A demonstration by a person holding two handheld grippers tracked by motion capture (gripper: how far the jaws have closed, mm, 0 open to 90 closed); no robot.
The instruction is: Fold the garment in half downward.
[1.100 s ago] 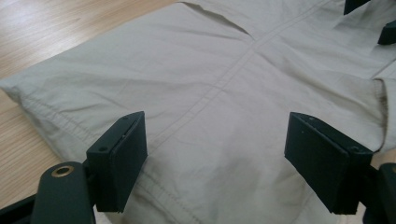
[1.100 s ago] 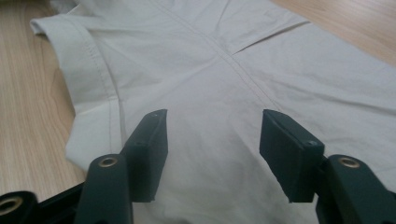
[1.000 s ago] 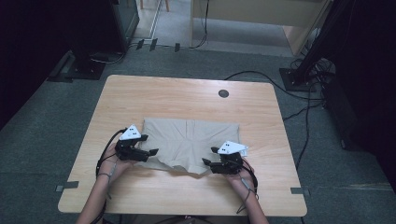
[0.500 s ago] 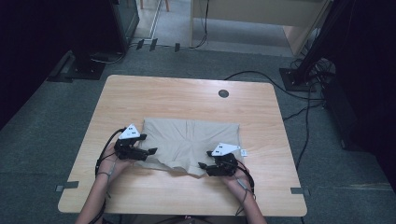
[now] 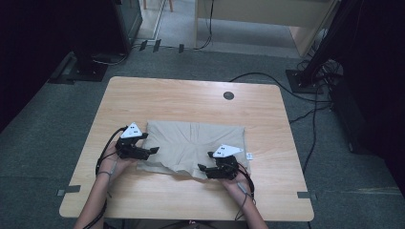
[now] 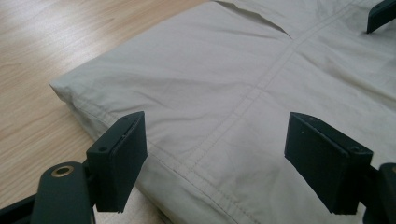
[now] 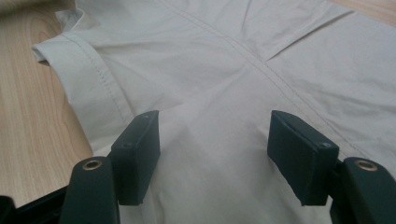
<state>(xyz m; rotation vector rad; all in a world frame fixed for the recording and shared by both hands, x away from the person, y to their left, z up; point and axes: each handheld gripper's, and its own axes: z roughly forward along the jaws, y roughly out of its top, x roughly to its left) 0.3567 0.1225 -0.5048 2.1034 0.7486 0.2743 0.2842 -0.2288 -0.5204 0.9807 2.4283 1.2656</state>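
A folded pair of beige shorts [image 5: 193,145] lies flat on the wooden table [image 5: 191,102], on the near half and roughly centred between the two sides. The cloth is plain, with stitched seams crossing it and a doubled hem along the edge; no brand mark or print can be read on it. A small white tag [image 5: 250,156] sticks out at the right edge of the shorts, too small to make out any writing.

The left gripper [image 5: 152,150] sits at the near left corner of the shorts, with the person's left hand [image 5: 114,160] behind it. In the left gripper view its jaws stand wide apart over the hem and a seam, holding nothing; the cloth lies below and between them.

The right gripper [image 5: 202,168] is at the near edge of the shorts toward the right, with the right hand [image 5: 234,179] behind it. Its jaws have just been opening and now stand apart, with the shorts' fabric spread beneath and between them but not pinched.

A dark round grommet [image 5: 229,95] is set in the far part of the table, well apart from the shorts. Cables [image 5: 267,78] run across the grey floor beyond the table
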